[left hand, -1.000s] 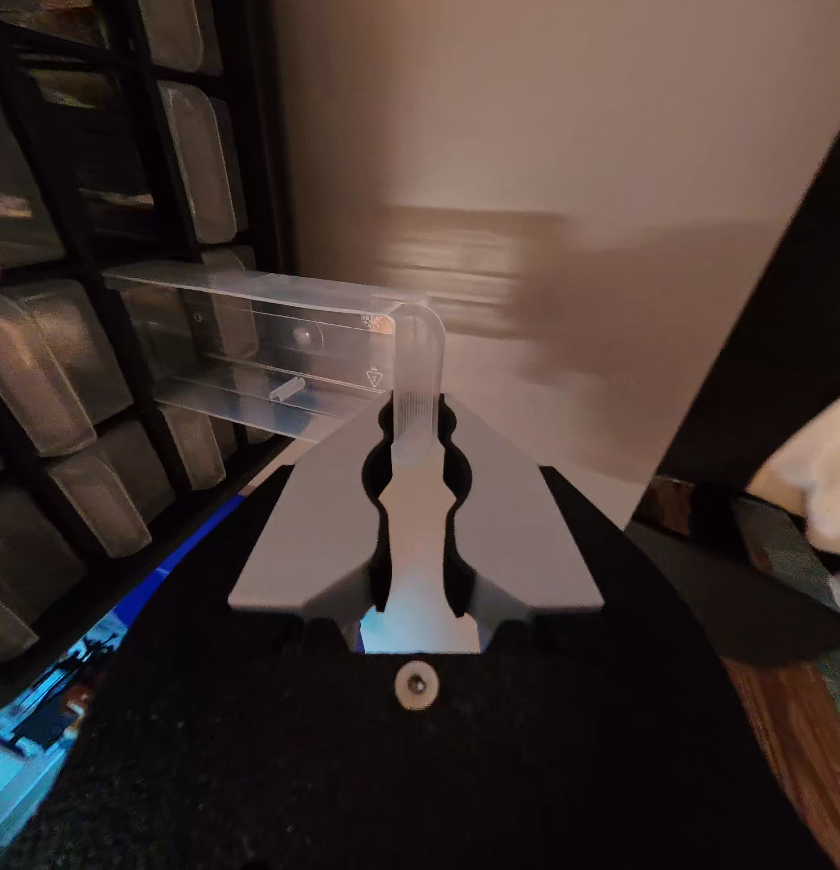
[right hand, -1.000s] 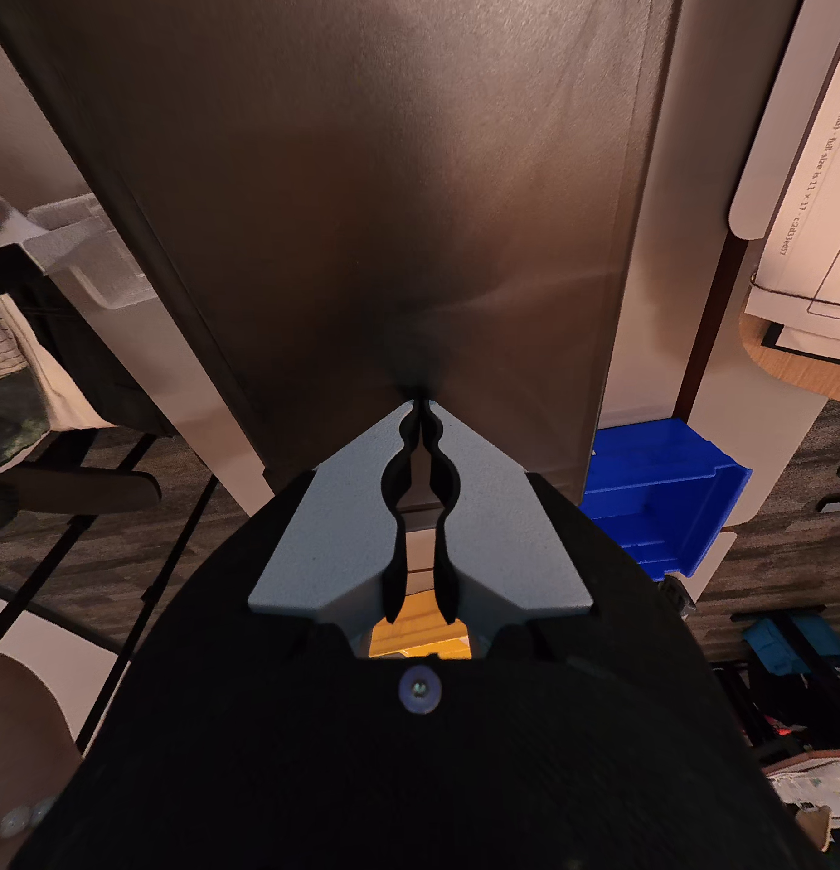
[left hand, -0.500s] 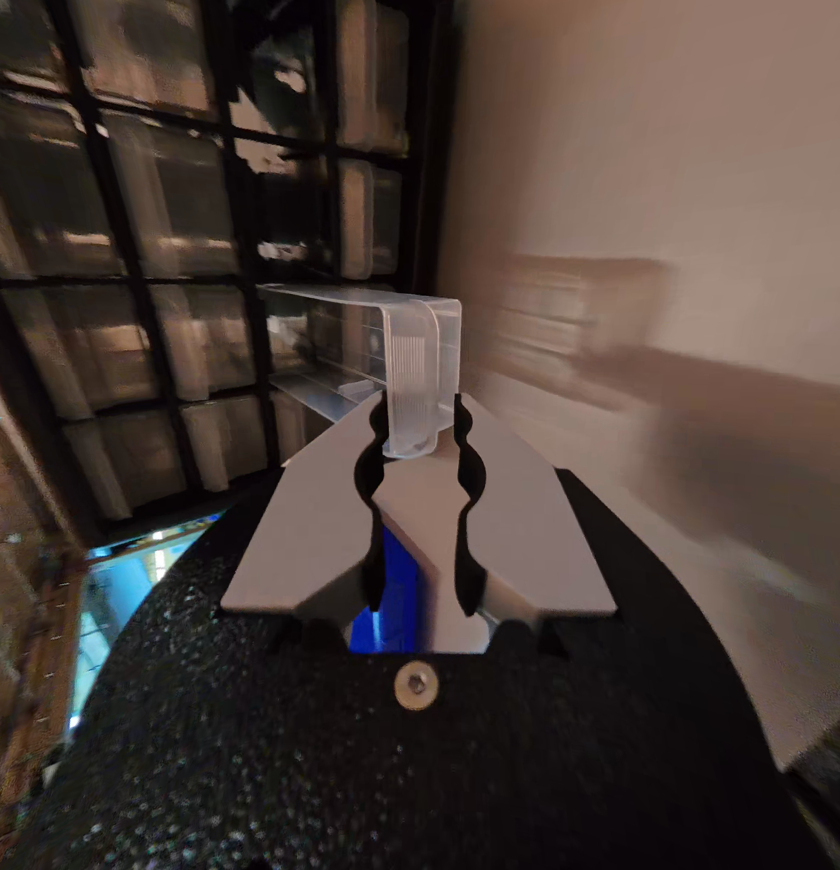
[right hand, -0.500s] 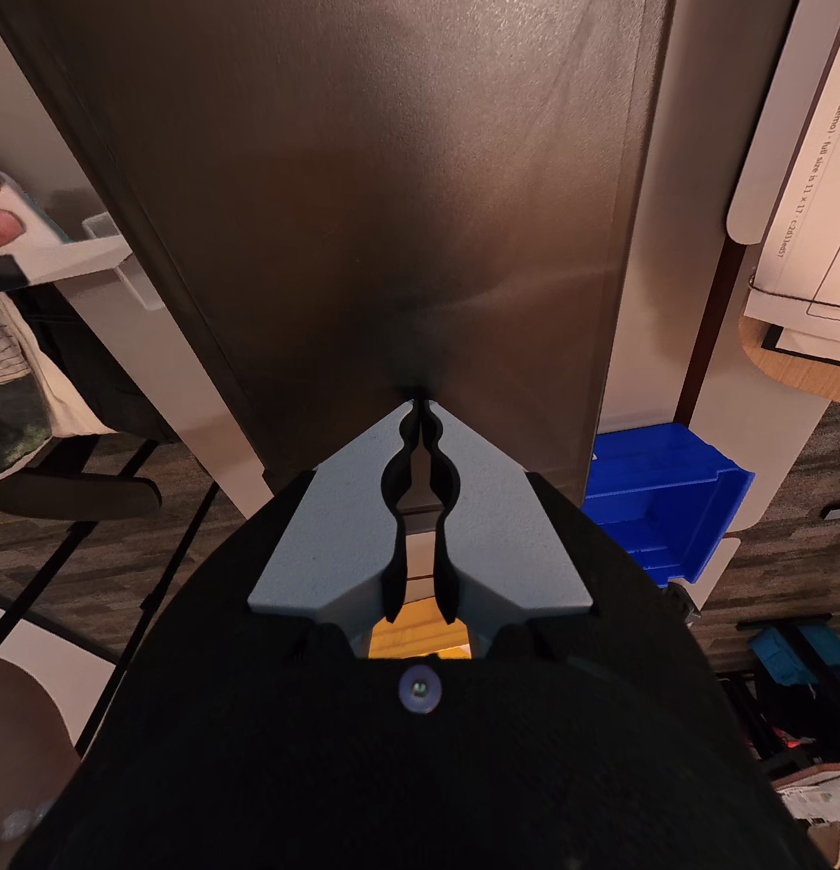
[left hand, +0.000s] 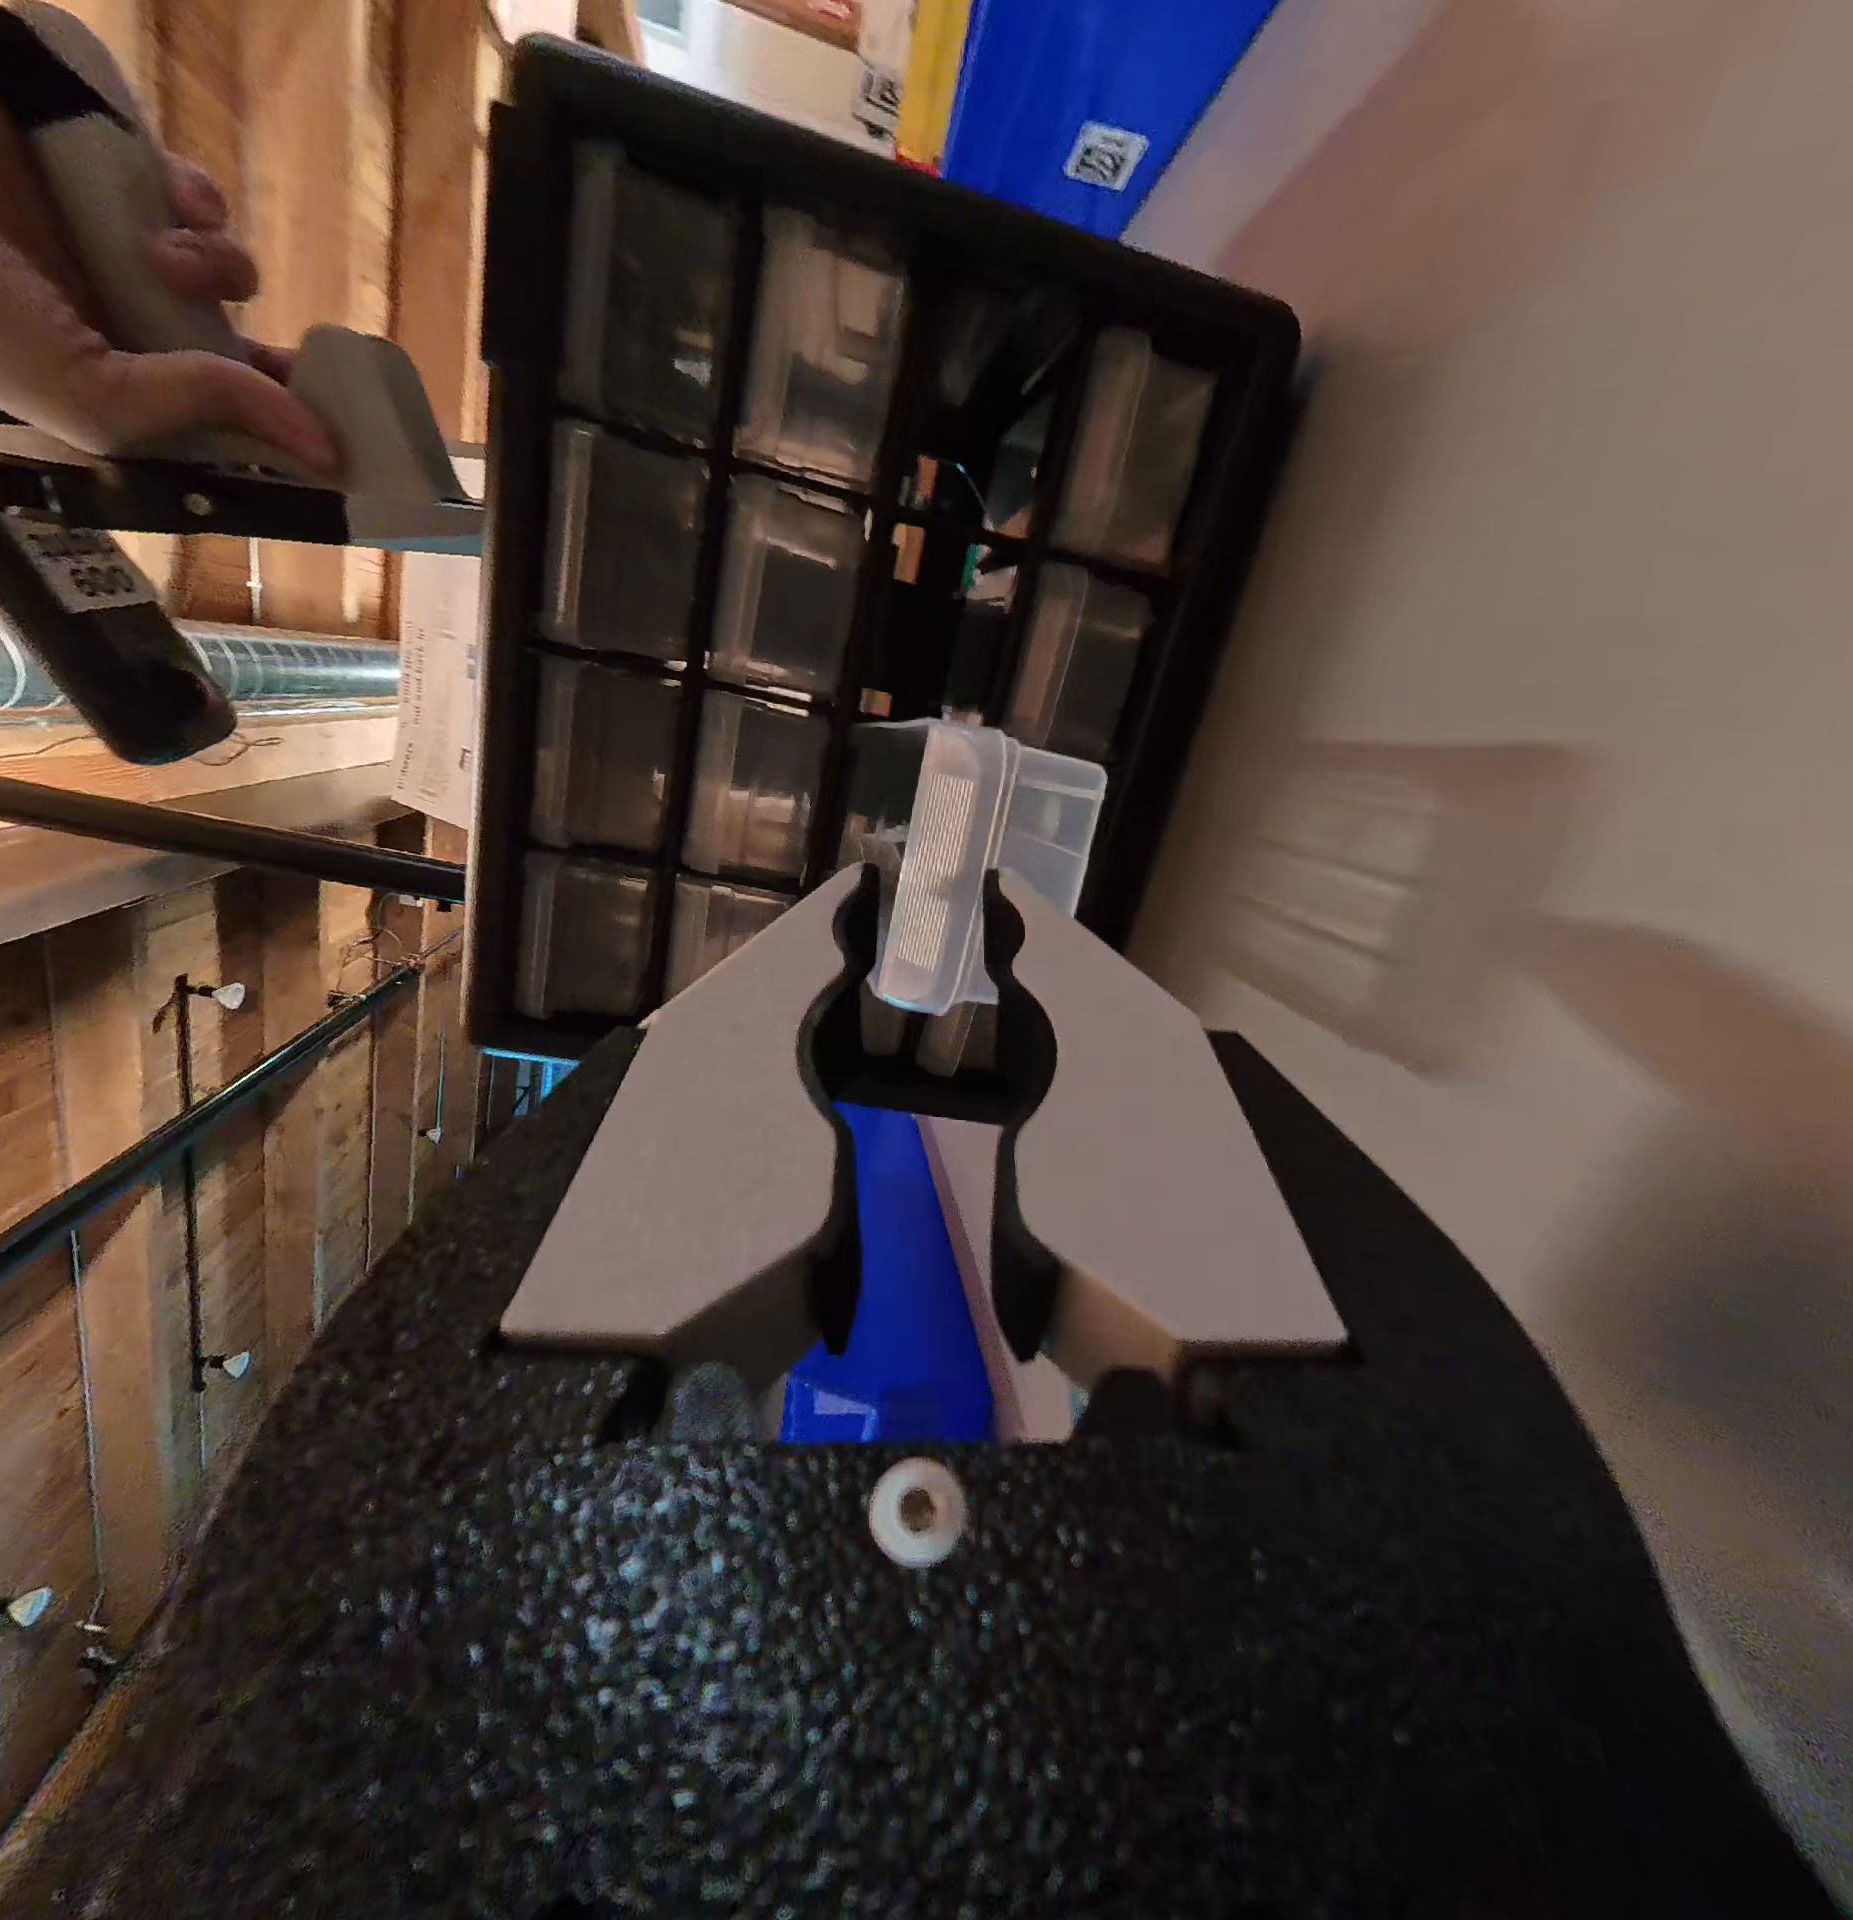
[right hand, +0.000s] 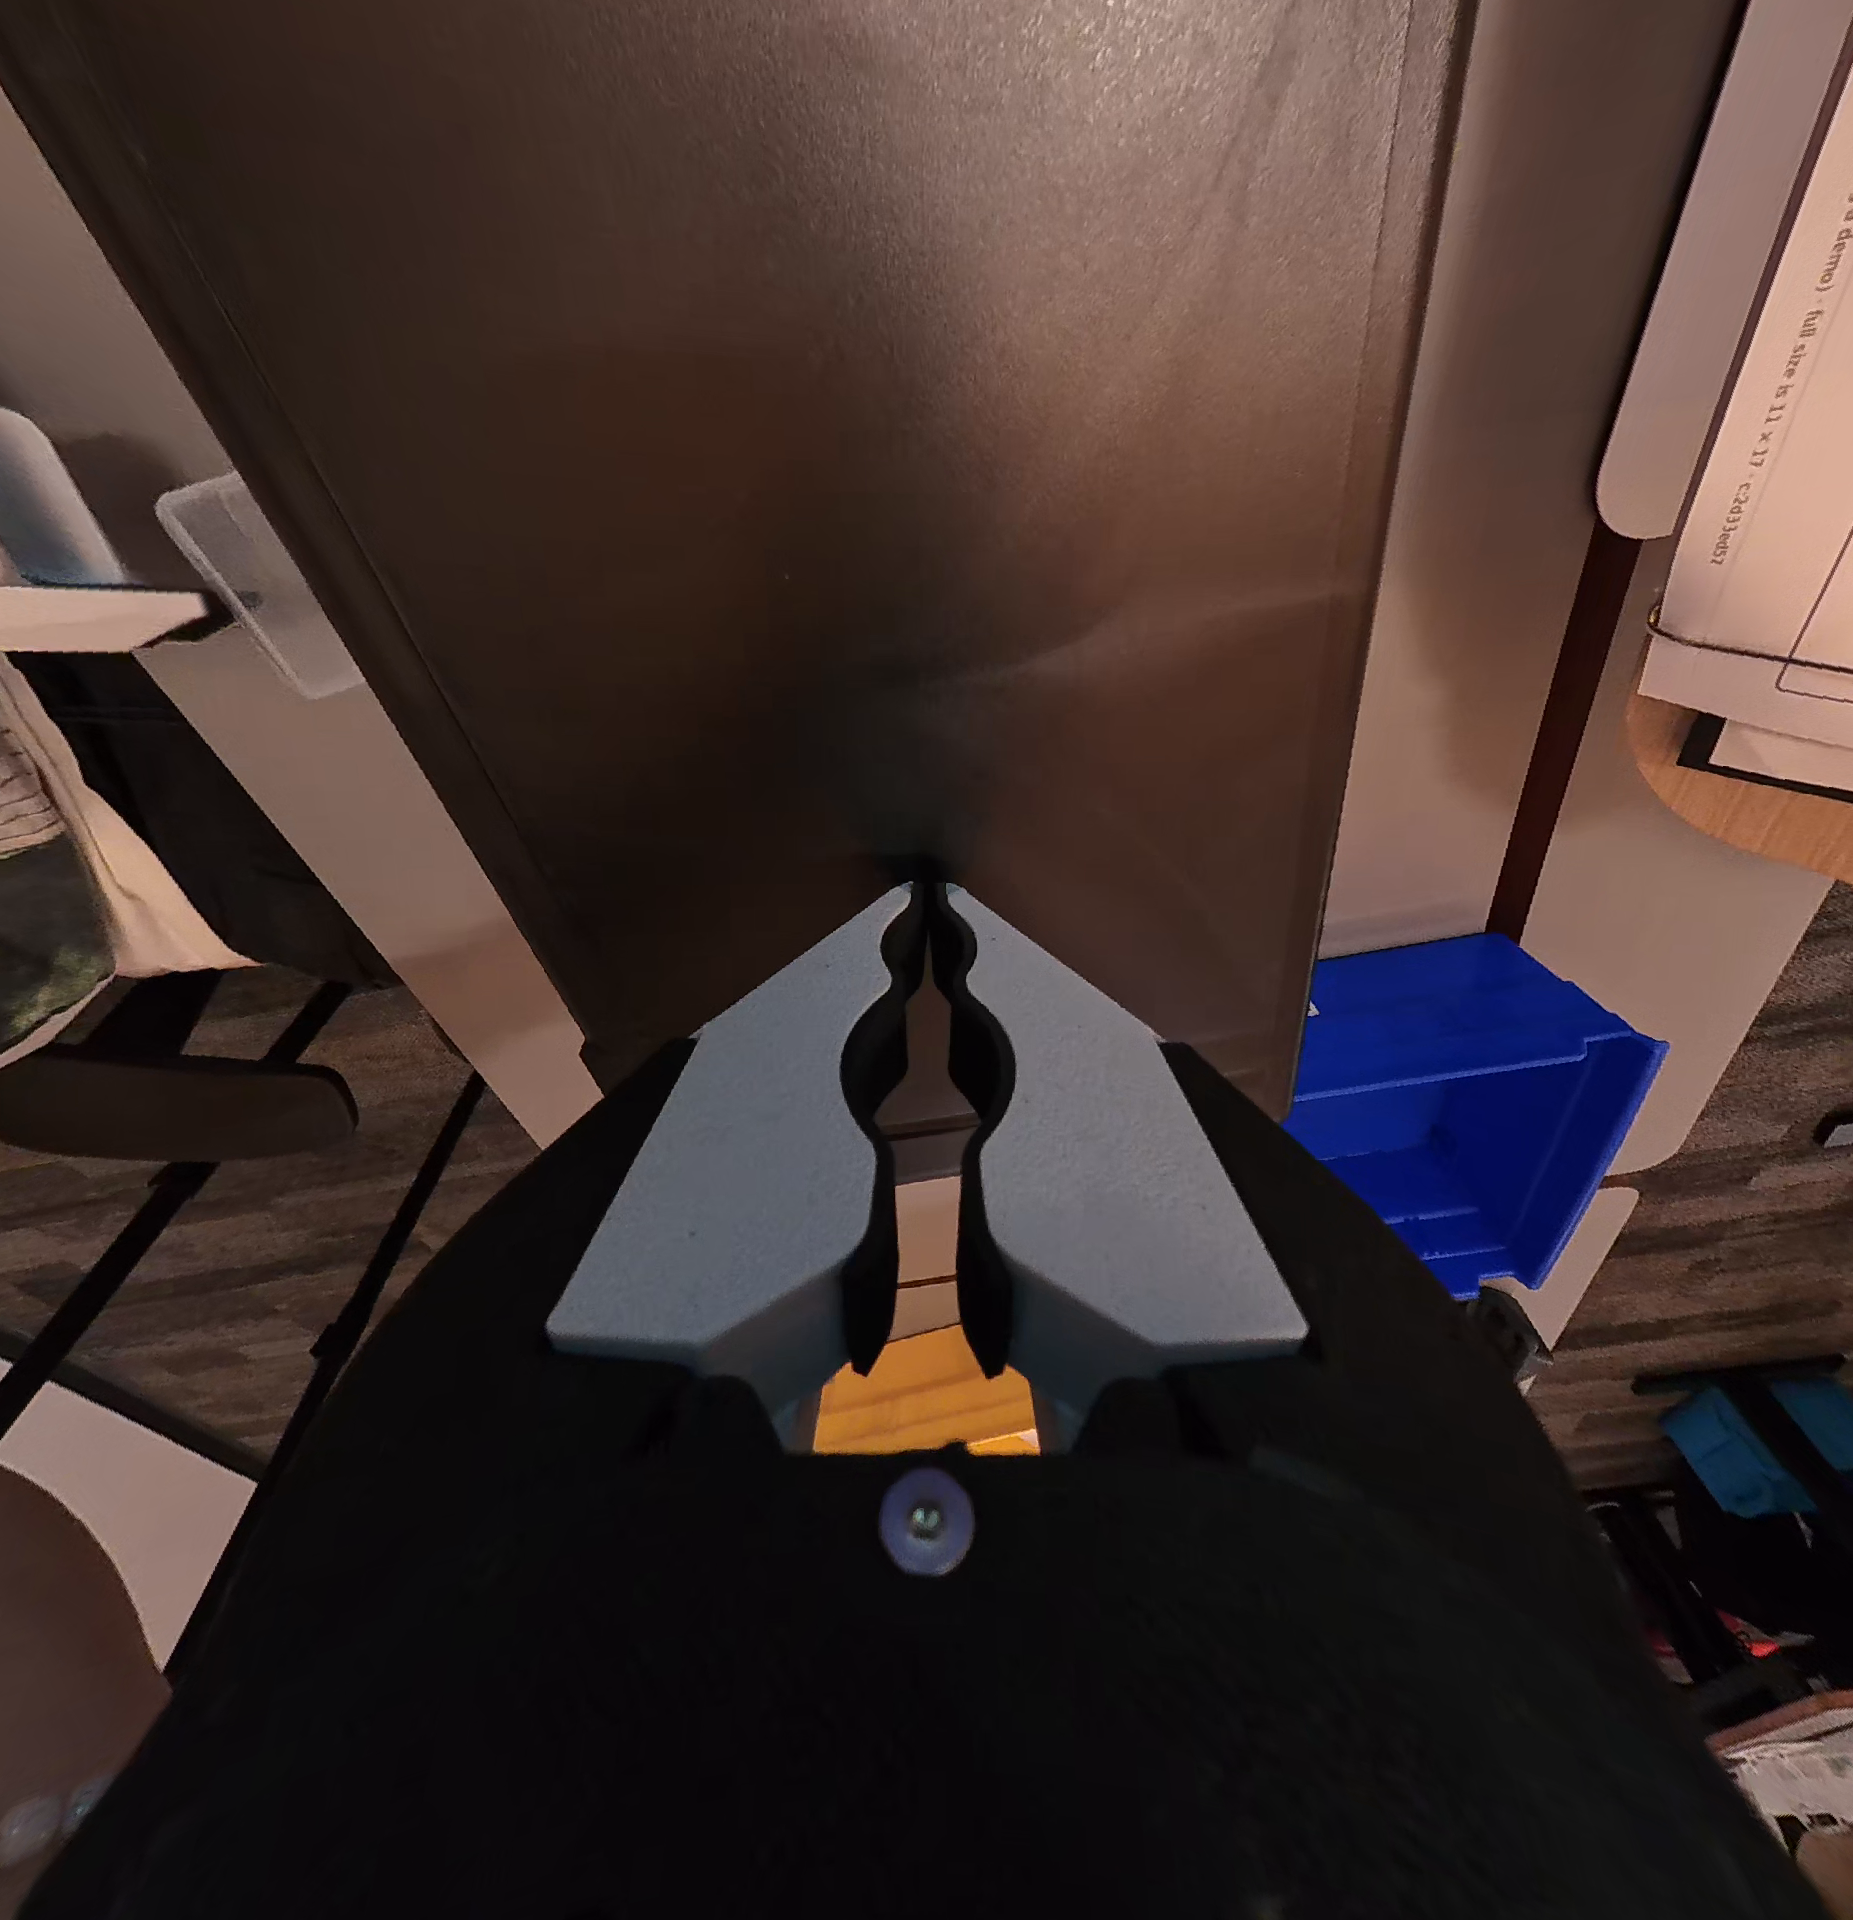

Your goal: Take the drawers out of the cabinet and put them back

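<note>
The black cabinet (left hand: pixel 880 582) holds several clear drawers, with dark empty slots (left hand: pixel 943 540) in one column. My left gripper (left hand: pixel 927 904) is shut on the ribbed handle of a clear drawer (left hand: pixel 963 862), which points end-on at the cabinet front near those slots. I cannot tell whether its rear is inside a slot. My right gripper (right hand: pixel 927 894) is shut and empty, its tips pressed against the cabinet's dark flat outer wall (right hand: pixel 849 468). It also shows in the left wrist view (left hand: pixel 382 436), held by a hand. The drawer (right hand: pixel 257 582) shows at the right wrist view's left edge.
A white surface (left hand: pixel 1524 416) runs along one side of the cabinet. A blue bin (right hand: pixel 1462 1101) sits beyond the cabinet. Printed sheets (right hand: pixel 1815 416) lie on a wooden surface at the right. Wooden beams and a metal duct (left hand: pixel 278 665) are behind.
My left gripper swung round with the drawer from side-on to end-on, facing the cabinet front and closer to it. My right gripper stayed pressed on the cabinet wall.
</note>
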A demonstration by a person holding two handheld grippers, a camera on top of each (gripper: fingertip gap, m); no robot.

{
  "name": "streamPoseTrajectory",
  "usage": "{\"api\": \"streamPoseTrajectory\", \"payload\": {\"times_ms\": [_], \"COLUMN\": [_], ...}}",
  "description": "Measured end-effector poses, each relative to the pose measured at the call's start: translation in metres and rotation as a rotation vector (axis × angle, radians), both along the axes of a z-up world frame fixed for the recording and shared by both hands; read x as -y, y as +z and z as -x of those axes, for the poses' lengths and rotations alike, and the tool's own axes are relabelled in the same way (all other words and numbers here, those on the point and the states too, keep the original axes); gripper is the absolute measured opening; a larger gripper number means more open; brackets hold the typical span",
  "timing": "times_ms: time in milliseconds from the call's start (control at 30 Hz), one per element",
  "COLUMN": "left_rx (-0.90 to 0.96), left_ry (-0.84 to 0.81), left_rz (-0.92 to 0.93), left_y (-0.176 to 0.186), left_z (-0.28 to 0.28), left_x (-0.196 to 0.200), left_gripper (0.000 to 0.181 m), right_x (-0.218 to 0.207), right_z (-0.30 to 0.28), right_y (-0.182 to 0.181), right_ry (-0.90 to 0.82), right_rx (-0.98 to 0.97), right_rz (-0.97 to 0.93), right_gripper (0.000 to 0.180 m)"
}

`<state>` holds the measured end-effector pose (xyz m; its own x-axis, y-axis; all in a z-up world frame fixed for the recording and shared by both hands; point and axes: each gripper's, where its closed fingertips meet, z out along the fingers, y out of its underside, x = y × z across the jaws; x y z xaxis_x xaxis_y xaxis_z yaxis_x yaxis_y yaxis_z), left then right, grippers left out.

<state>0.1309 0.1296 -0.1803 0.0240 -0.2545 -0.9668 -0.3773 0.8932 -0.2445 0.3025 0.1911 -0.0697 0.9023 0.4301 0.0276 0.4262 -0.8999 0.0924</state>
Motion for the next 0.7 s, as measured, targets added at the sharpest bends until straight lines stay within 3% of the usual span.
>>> {"api": "streamPoseTrajectory", "payload": {"times_ms": [367, 700], "left_rx": [0.136, 0.129], "left_ry": [-0.05, 0.011], "left_rz": [-0.048, -0.135], "left_y": [-0.014, 0.01], "left_z": [0.012, 0.0], "left_x": [0.014, -0.014], "left_gripper": [0.007, 0.002], "right_x": [0.0, 0.0], "right_z": [0.0, 0.0], "right_y": [0.0, 0.0], "right_ry": [-0.001, 0.002], "right_rx": [-0.016, -0.003], "right_rz": [-0.02, -0.007], "right_gripper": [0.0, 0.0]}}
